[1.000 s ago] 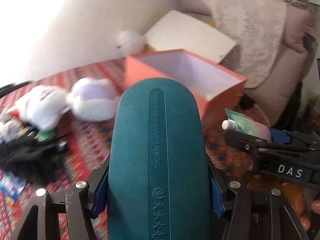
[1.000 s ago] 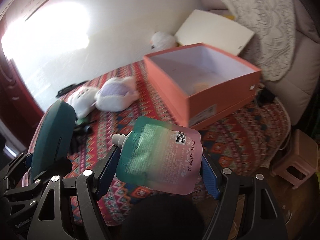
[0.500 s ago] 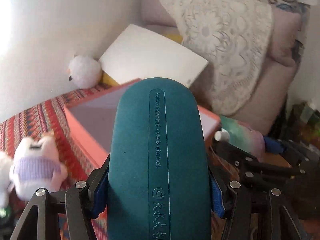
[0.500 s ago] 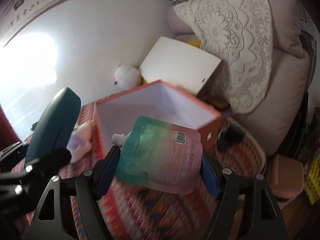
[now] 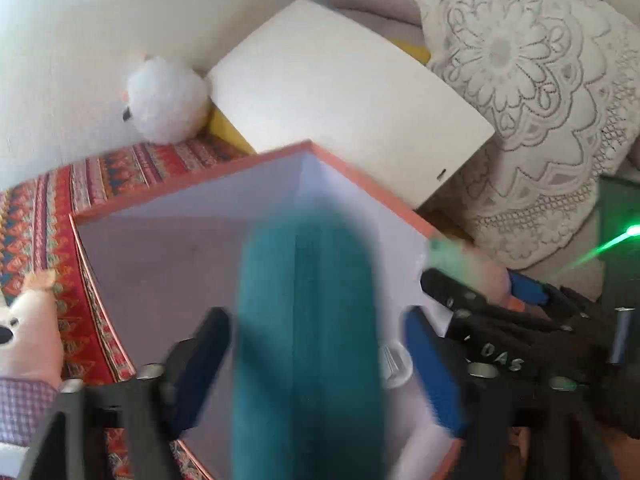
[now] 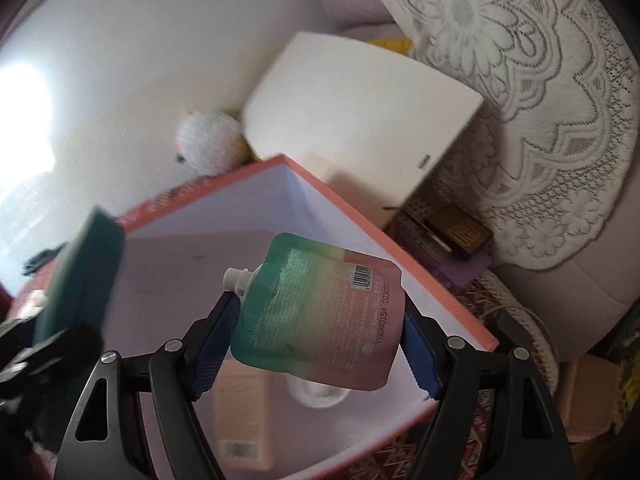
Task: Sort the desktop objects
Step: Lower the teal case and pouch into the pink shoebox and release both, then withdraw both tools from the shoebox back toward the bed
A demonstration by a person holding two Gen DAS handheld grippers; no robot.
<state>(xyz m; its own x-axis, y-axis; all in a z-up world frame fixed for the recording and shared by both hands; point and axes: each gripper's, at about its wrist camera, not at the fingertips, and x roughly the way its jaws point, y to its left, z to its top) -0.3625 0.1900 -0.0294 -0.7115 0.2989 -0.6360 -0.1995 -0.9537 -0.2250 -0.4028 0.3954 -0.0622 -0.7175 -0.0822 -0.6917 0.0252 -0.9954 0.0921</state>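
An orange box (image 5: 360, 178) with a white inside stands open below both grippers. My left gripper (image 5: 320, 364) hangs over it and its jaws are opening. The teal glasses case (image 5: 308, 320) is blurred between them, with a gap at each blue pad. Over the box's right half my right gripper (image 6: 320, 328) has a green-to-pink spouted pouch (image 6: 320, 312) between its pads. Its jaws are opening, but the pads still touch the pouch's edges. The case (image 6: 80, 272) also shows at the left of the right wrist view. A peach packet (image 6: 240, 420) and a white round cap (image 6: 316, 398) lie in the box.
A white board (image 5: 352, 100) leans behind the box beside a white fluffy ball (image 5: 164, 100). A lace cushion (image 5: 532, 92) fills the right. A plush toy (image 5: 24, 340) lies on the red patterned cloth (image 5: 60, 208) at the left. Small boxes (image 6: 460, 236) sit beside the orange box.
Both grippers have travelled from over the cloth to above the orange box. The left jaws have spread off the teal case, which now blurs. The pouch sits as before.
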